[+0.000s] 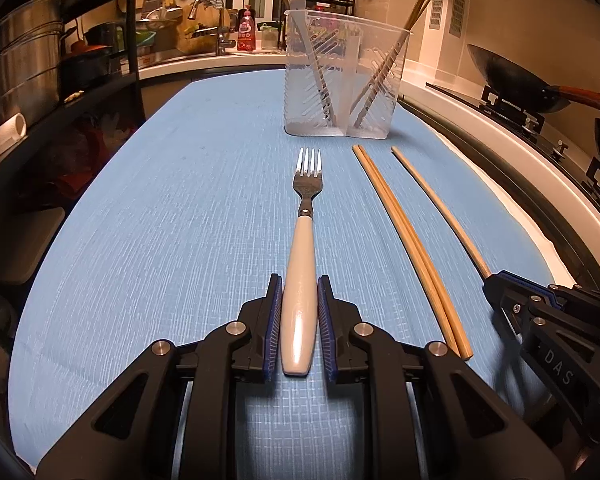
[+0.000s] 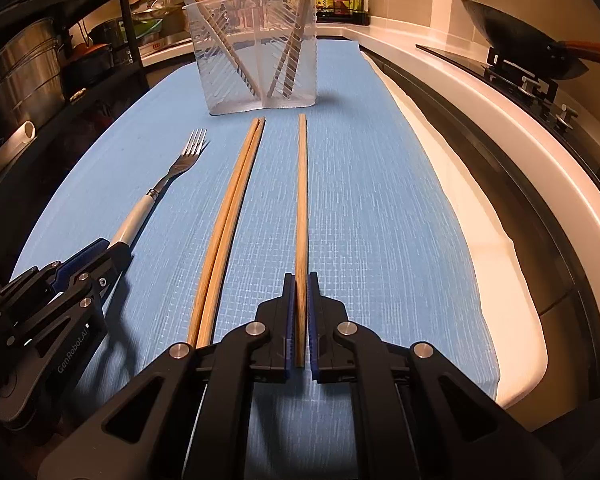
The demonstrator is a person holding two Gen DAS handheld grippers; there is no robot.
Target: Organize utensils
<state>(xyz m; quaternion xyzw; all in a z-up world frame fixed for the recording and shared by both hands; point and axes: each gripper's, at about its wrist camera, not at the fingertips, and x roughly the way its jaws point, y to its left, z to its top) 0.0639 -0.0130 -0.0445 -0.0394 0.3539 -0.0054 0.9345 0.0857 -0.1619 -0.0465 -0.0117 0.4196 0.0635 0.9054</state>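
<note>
We clamp the fork (image 1: 300, 300) in our left hand-held gripper (image 1: 299, 292), the single chopstick (image 2: 301, 240) in our right hand-held gripper (image 2: 300, 292); gripped at their ends, either could swing or slip on lifting

White-handled fork (image 1: 302, 276), three wooden chopsticks (image 2: 228, 216) flat, clear holder (image 1: 344, 76) upright

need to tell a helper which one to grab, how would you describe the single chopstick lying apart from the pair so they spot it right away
Start at the clear plastic utensil holder at the far end of the blue mat. In front of it lie a fork, a touching pair of chopsticks, then the single chopstick nearest the stove side. It alone lies by itself, its near end clamped in the right gripper.
</note>
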